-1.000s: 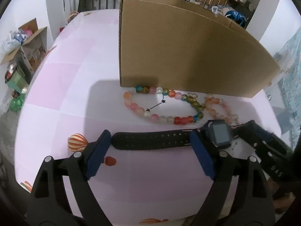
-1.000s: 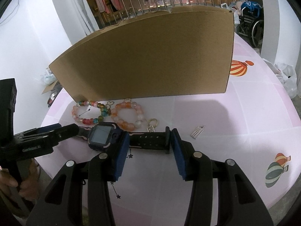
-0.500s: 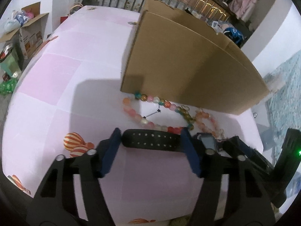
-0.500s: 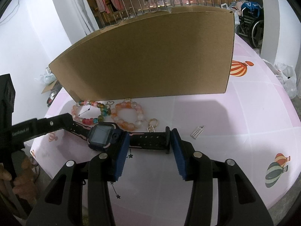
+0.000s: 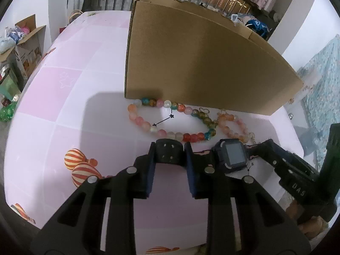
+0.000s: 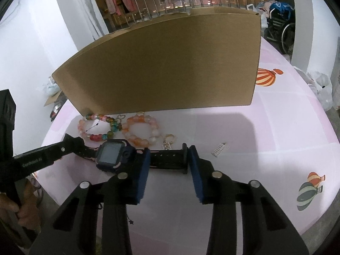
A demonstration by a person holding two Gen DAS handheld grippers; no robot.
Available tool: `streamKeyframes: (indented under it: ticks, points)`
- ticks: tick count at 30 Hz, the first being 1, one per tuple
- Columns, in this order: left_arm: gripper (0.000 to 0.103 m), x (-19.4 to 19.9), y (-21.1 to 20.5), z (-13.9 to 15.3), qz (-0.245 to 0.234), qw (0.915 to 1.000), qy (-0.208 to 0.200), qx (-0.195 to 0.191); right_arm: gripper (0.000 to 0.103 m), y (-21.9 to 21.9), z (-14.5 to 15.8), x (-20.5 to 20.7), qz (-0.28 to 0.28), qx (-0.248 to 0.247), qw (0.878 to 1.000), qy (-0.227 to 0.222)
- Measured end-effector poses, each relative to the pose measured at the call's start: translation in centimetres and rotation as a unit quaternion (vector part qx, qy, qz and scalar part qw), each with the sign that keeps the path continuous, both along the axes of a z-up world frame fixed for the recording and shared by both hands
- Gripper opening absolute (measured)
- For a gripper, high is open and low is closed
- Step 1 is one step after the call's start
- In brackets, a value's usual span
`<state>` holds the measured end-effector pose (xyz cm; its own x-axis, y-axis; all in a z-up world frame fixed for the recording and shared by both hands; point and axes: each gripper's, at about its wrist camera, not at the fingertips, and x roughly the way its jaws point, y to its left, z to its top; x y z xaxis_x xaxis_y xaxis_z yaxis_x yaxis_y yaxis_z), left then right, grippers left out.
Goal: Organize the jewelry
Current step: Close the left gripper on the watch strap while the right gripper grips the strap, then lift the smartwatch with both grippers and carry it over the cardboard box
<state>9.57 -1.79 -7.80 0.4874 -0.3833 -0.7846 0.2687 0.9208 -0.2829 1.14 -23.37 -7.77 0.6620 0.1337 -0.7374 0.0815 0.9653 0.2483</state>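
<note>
Pink checked surface (image 5: 63, 97) with balloon prints, railing and hung clothes far behind. Cardboard box (image 5: 201, 63), plain corrugated, stands at the far side, probably where the jewelry ends up. Smartwatch (image 5: 233, 157) lies flat near me: dark square case, glossy screen up, black rubbery perforated strap (image 5: 169, 152) out to both sides. My left tool (image 5: 169, 165) has just been closing; blue pads now pinch the left strap end, which is bunched up between them. My right tool (image 6: 167, 165) has also just been closing, jaws straddling the right strap (image 6: 167, 159) with its end against the right pad; I can't tell if the left pad presses yet. One end each, I guess so the floppy band lifts level without dangling. Just beyond the watch: multicolour bead bracelet (image 5: 170, 121), round glassy beads, touching the box foot; orange-white bead bracelet (image 6: 141, 130) beside it; small gold charm (image 6: 169, 141); silver comb-like piece (image 6: 220, 148) to the right.
</note>
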Motion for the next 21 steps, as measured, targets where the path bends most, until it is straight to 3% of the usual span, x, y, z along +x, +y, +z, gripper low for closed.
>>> streamKeyframes:
  ticks: [5,8,21]
  points:
    - [0.022,0.0,0.1,0.0,-0.002,1.0,-0.004,0.002,0.017,-0.7,-0.1,-0.2,-0.013,0.009,1.0,0.003]
    - [0.022,-0.1,0.1,0.0,-0.002,1.0,-0.006,0.003,0.013,-0.8,0.0,-0.4,-0.015,0.01,1.0,0.0]
    - [0.016,-1.6,0.2,1.8,-0.014,0.9987,-0.05,-0.002,0.013,1.3,2.5,-1.6,0.007,-0.051,0.997,-0.049]
